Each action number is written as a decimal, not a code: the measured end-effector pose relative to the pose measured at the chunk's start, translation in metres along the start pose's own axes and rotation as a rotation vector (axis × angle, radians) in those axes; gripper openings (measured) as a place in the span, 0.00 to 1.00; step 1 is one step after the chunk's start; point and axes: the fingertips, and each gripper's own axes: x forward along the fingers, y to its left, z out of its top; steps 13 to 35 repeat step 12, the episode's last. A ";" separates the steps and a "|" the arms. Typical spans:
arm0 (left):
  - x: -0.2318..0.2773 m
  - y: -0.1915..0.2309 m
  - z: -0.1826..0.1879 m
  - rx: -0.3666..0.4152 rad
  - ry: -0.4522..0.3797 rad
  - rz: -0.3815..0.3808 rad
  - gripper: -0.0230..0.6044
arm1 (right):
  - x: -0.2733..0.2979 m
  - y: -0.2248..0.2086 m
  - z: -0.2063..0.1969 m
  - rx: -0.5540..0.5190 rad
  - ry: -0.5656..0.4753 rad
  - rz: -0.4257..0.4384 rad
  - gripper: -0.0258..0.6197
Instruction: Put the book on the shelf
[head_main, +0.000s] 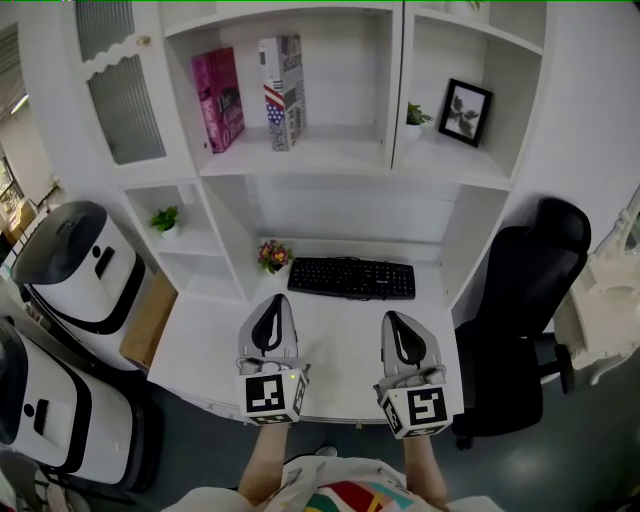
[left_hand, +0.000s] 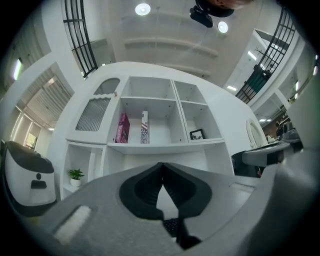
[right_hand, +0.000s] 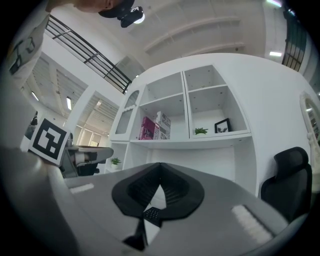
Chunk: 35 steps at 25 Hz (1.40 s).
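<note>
A pink book (head_main: 219, 99) and a white patterned book (head_main: 283, 91) stand upright on the shelf (head_main: 300, 155) above the desk; the same pink book (left_hand: 122, 128) and white book (left_hand: 144, 128) appear in the left gripper view, and again as the pink book (right_hand: 147, 129) and white book (right_hand: 163, 125) in the right gripper view. My left gripper (head_main: 274, 300) is shut and empty over the desk (head_main: 330, 330). My right gripper (head_main: 394, 320) is shut and empty beside it. Both point toward the shelf.
A black keyboard (head_main: 352, 277) lies at the back of the desk beside a small flower pot (head_main: 273, 255). A framed picture (head_main: 465, 112) and a small plant (head_main: 414, 117) occupy the right shelf. A black chair (head_main: 520, 320) stands at right. White machines (head_main: 70, 265) stand at left.
</note>
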 end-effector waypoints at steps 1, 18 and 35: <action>0.000 0.001 0.000 0.001 0.001 0.001 0.04 | 0.000 0.000 0.000 -0.001 0.000 -0.002 0.04; 0.006 0.005 -0.009 -0.003 0.019 0.012 0.04 | 0.002 -0.005 -0.005 0.011 0.011 -0.014 0.04; 0.006 0.005 -0.009 -0.003 0.019 0.012 0.04 | 0.002 -0.005 -0.005 0.011 0.011 -0.014 0.04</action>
